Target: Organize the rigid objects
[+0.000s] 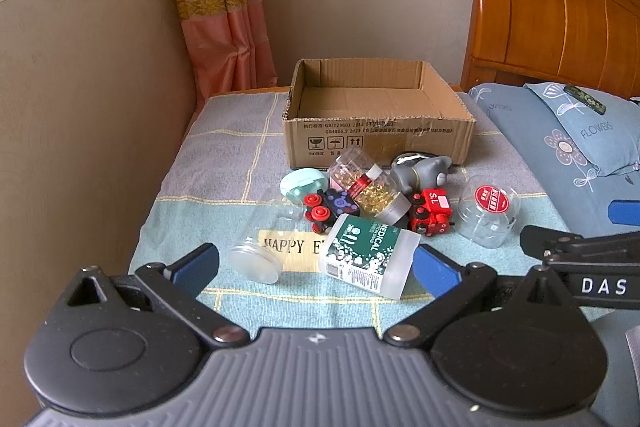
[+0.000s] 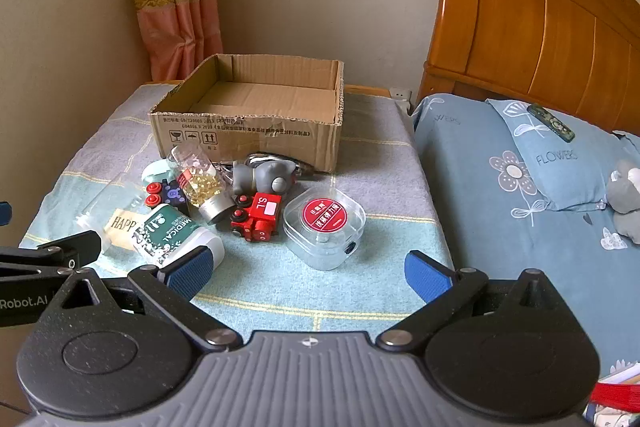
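An empty cardboard box [image 1: 376,115] [image 2: 248,119] stands at the back of the cloth-covered table. In front of it lies a pile: a green medical bottle [image 1: 366,255] [image 2: 172,237], a clear jar [image 1: 264,243] on its side, a capsule bottle [image 1: 366,187] [image 2: 200,177], a red toy train [image 1: 430,213] [image 2: 256,217], a dark toy car [image 1: 328,207], a grey figurine [image 1: 420,171] [image 2: 264,177], a mint case [image 1: 302,185] and a clear red-labelled container [image 1: 488,211] [image 2: 326,223]. My left gripper [image 1: 316,267] is open just before the jar and medical bottle. My right gripper [image 2: 308,267] is open before the clear container.
A bed with a blue floral pillow [image 2: 560,155] and wooden headboard [image 2: 540,27] lies to the right. A wall and pink curtain [image 1: 224,7] stand at the left and back. A grey plush toy [image 2: 624,199] lies on the bed.
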The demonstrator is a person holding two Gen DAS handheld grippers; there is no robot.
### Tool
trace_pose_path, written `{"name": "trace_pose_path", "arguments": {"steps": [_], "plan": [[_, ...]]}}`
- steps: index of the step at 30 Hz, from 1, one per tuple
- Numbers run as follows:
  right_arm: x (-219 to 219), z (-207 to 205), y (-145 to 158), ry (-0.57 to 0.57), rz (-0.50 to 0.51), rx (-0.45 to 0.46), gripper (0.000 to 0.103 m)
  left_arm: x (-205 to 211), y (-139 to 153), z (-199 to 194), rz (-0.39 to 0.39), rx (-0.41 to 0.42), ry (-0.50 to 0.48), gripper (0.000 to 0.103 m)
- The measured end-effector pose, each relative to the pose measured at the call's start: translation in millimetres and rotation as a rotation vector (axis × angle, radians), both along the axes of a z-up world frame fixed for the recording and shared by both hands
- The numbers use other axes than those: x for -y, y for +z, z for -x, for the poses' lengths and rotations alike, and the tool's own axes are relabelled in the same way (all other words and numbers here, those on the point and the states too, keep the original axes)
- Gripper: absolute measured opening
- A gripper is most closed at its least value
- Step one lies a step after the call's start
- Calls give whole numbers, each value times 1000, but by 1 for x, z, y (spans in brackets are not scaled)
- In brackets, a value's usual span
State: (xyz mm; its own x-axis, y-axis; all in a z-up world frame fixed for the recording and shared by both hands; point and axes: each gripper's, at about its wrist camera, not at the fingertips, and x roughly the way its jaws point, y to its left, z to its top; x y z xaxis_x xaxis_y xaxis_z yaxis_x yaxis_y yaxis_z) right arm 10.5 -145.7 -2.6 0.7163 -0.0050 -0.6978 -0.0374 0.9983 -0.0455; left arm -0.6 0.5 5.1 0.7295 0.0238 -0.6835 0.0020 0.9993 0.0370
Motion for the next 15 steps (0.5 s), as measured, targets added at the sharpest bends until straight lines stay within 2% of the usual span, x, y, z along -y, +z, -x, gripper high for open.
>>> {"name": "trace_pose_path", "arguments": {"steps": [15], "plan": [[0,2,3,-3,5,5,103,0,2,0,9,3,-3,102]]}}
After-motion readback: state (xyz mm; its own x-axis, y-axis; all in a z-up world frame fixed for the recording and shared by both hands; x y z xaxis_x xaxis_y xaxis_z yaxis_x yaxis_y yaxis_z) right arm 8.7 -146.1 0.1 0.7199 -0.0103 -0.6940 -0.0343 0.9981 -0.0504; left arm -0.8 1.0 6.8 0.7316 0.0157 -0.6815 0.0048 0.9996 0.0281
